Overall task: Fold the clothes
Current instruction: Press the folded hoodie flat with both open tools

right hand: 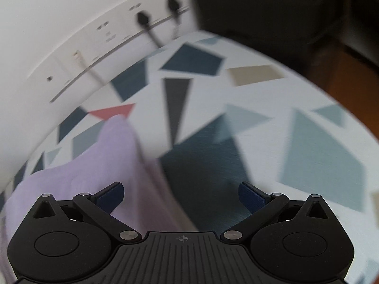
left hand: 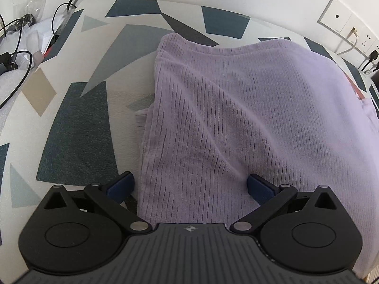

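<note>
A lilac ribbed garment (left hand: 236, 108) lies folded in layers on the table with the geometric-pattern cloth (left hand: 78, 127). My left gripper (left hand: 190, 187) is open and hangs over the garment's near left edge, with nothing between its blue pads (left hand: 120, 185). In the right wrist view the same garment (right hand: 94, 165) fills the lower left, its edge running under the gripper. My right gripper (right hand: 181, 196) is open and empty, above the garment's right edge and the bare cloth (right hand: 236, 130). This view is blurred by motion.
Black cables (left hand: 21, 42) and plastic bags lie at the table's far left. Wall sockets with plugs (left hand: 350, 33) are at the back right; they also show in the right wrist view (right hand: 144, 21). A dark box (right hand: 260, 2) stands beyond the table's far right corner.
</note>
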{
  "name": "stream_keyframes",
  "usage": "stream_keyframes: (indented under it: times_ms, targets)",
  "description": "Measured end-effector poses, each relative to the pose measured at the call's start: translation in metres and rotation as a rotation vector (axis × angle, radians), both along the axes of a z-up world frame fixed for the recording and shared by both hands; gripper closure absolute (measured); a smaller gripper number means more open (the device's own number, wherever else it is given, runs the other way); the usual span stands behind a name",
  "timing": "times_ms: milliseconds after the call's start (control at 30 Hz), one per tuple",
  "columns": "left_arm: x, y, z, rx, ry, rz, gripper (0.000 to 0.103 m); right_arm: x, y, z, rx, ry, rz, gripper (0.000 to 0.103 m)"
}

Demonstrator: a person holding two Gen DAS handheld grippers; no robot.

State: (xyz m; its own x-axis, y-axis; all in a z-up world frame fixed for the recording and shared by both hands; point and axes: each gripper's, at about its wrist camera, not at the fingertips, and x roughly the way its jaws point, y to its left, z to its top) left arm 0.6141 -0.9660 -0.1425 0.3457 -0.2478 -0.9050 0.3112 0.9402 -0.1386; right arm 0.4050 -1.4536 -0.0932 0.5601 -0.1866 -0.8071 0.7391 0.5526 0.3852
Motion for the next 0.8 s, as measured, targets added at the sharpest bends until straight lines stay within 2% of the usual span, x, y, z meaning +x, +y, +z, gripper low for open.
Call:
stream_keyframes:
  times_ms: [100, 300, 367, 500, 633, 700, 800]
  targets:
    - [-0.007, 0.001, -0.001, -0.007, -0.032, 0.015, 0.000, 0.023, 0.004, -0.012, 0.107, 0.023, 0.053, 0.000]
    - [-0.019, 0.009, -0.005, -0.051, -0.117, 0.008, 0.000, 0.045, 0.032, -0.009, -0.089, 0.060, 0.188, 0.001]
    - [-0.021, 0.010, -0.005, -0.057, -0.135, 0.005, 0.000, 0.045, 0.035, -0.011, -0.129, 0.052, 0.188, 0.001]
    - [-0.017, 0.007, -0.004, -0.067, -0.121, -0.005, 0.000, 0.042, 0.029, -0.014, -0.135, 0.015, 0.189, 0.001]
    - [-0.012, -0.006, -0.001, -0.168, -0.080, -0.078, 0.007, 0.042, 0.029, -0.016, -0.147, 0.012, 0.195, 0.001]
    - [-0.013, -0.018, -0.001, -0.157, -0.067, -0.121, 0.001, 0.043, 0.032, -0.016, -0.151, 0.018, 0.205, 0.001]
    - [-0.012, -0.018, -0.003, -0.153, -0.076, -0.137, 0.001, 0.043, 0.032, -0.015, -0.102, -0.028, 0.262, 0.001]
